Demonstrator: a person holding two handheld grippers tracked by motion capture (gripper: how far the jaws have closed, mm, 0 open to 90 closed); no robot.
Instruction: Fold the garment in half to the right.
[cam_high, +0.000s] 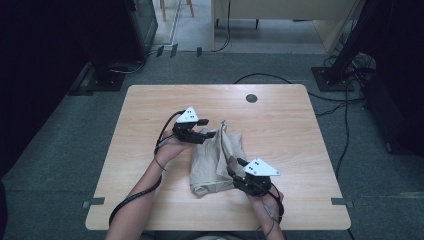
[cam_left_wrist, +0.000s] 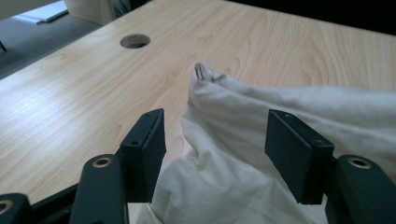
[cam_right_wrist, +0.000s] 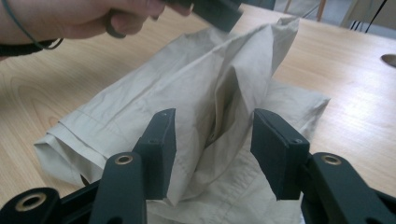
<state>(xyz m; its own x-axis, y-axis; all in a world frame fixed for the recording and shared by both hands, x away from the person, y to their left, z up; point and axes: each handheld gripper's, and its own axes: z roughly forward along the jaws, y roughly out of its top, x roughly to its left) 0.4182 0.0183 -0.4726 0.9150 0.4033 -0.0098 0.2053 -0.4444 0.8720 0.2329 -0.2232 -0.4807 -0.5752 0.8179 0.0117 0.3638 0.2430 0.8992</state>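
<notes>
— What's on the table (cam_high: 150, 130)?

— A beige cloth (cam_high: 217, 160), crumpled and partly folded, lying just this side of the cable hole (cam_high: 251, 98) in the tabletop. One ridge of it stands up in a peak.

— And the tools?

— The left gripper (cam_left_wrist: 224, 154) has its jaws standing wide, cloth bunched between them but the pads not pressing it. The right gripper (cam_right_wrist: 212, 149) sits at the cloth's near edge, jaws parted about a standing fold, not clamped.

— How would it handle?

— Light, soft, limp, I'd judge; it will sag and slide. Best pinched at a hemmed edge or corner, through one layer only.
</notes>
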